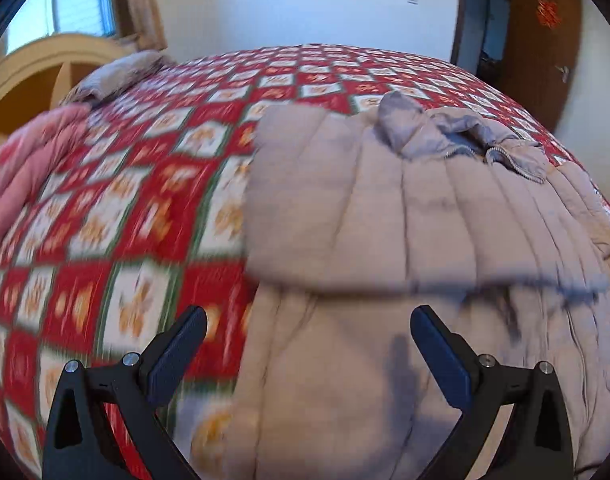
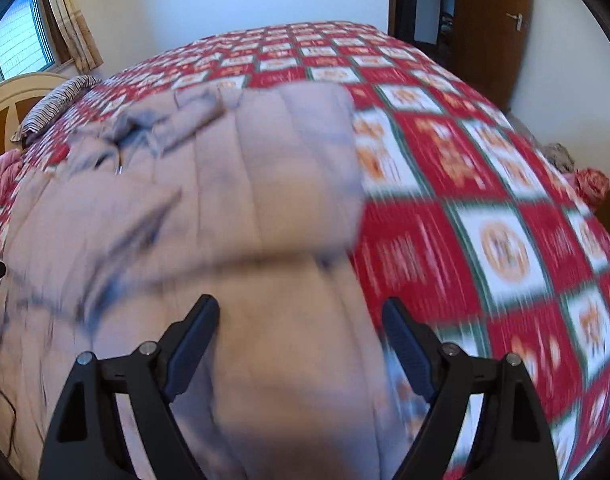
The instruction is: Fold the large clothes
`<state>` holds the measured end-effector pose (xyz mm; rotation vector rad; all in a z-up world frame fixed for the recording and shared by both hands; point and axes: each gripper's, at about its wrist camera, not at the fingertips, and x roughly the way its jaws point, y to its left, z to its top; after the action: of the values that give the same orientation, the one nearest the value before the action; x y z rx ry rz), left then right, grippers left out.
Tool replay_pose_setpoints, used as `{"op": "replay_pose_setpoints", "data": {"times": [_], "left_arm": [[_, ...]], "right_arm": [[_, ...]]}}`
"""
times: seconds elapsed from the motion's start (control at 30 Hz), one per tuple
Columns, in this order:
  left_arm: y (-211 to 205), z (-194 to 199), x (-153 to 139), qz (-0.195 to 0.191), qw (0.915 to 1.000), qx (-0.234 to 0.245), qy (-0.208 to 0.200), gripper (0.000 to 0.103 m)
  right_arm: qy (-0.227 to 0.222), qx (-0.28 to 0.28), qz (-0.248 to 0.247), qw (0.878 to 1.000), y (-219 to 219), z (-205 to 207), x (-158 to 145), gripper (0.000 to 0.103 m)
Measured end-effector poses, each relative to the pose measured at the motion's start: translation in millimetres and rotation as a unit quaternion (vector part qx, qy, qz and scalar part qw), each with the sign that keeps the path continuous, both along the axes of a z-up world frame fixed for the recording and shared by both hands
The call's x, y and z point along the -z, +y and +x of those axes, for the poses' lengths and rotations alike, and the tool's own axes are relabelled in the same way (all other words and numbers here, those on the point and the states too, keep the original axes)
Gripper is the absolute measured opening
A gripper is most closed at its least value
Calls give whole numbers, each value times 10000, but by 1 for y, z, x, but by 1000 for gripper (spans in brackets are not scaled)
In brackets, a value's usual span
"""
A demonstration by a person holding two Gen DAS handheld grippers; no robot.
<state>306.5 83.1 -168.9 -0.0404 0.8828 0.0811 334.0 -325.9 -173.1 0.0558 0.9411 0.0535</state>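
Left gripper [image 1: 308,322] jaws wide apart, nothing between them, right gripper [image 2: 301,314] likewise spread and empty, both above beige quilted coat [image 1: 385,208], coat folded over itself on red checked bedspread [image 1: 153,184], striped pillow [image 2: 57,100] by the headboard [image 1: 29,68], wooden door [image 2: 493,20] beyond.

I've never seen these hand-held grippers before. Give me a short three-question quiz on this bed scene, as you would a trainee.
1. True or false: the left gripper clamps the beige quilted puffer jacket.
2. What does the jacket lie on: A) red-and-white checked bedspread, B) bare wooden floor, C) glass table?
3. Fill in: the right gripper stands ____.

Key
1. False: its jaws are apart with nothing pinched.
2. A.
3. Open.
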Motion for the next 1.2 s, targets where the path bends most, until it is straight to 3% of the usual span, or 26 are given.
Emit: {"op": "replay_pose_setpoints", "data": {"times": [0.37,0.6,1.0,1.2], "left_arm": [[5,-79,23,-60,9999,-43,115,102],[16,-125,36,-289,9994,-143,116,102],[9,-170,45,-641,9979,109,2,102],[3,-178,42,-856,9956,391,-5,79]], "right_arm": [[41,138,331,9993,-21,-87,17,86],[64,205,667,9975,-27,-136,28,86],[-17,114,707,9974,-24,-194,33,65],[-9,214,978,9950,-23,-202,40,53]]}}
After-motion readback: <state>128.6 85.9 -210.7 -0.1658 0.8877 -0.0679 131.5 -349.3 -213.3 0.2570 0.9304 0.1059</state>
